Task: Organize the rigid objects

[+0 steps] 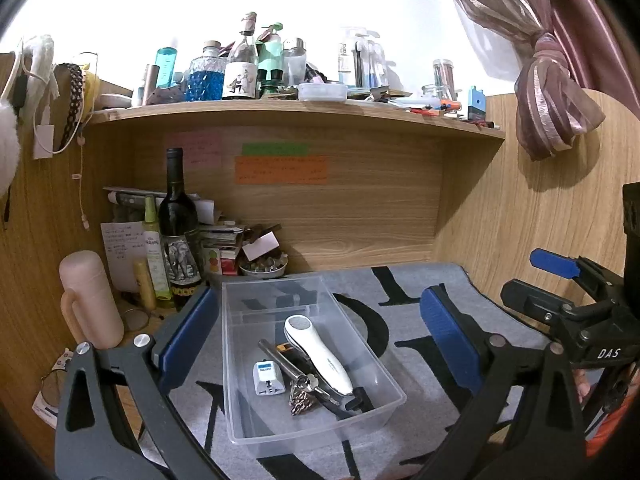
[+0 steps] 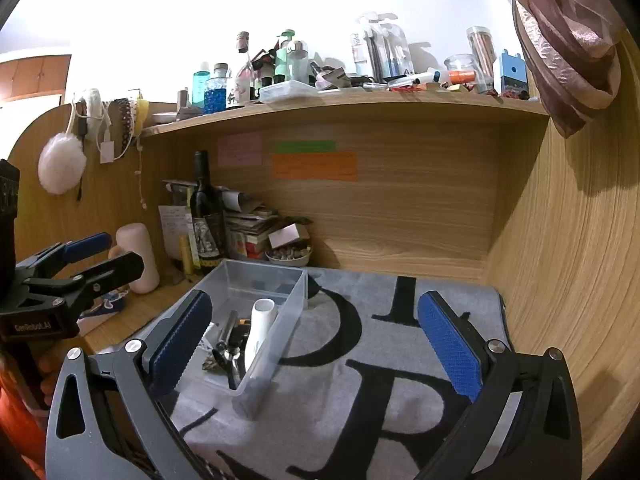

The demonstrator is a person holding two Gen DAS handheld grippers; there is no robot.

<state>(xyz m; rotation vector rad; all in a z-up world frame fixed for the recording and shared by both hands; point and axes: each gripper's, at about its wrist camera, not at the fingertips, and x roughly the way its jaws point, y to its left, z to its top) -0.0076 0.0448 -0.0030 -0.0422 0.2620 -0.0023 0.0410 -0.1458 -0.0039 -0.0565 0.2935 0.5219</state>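
Both grippers are spread wide and empty; the clear bin (image 1: 308,364) holding the white handheld device (image 1: 318,354) lies straight ahead of the left gripper (image 1: 316,344), long axis running away from it, and left of the right gripper (image 2: 320,344), so the left is nearer.

We find the bin (image 1: 280,364) ahead between the left gripper's (image 1: 320,344) fingers; inside it, the adapter (image 1: 268,378) lies left of the handheld device (image 1: 316,356), the keys (image 1: 303,398) nearest us.

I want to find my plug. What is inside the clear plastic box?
In the clear box lie a white plug adapter, a white handheld device, a silver metal tube and keys. Dark items sit partly hidden under the white device.
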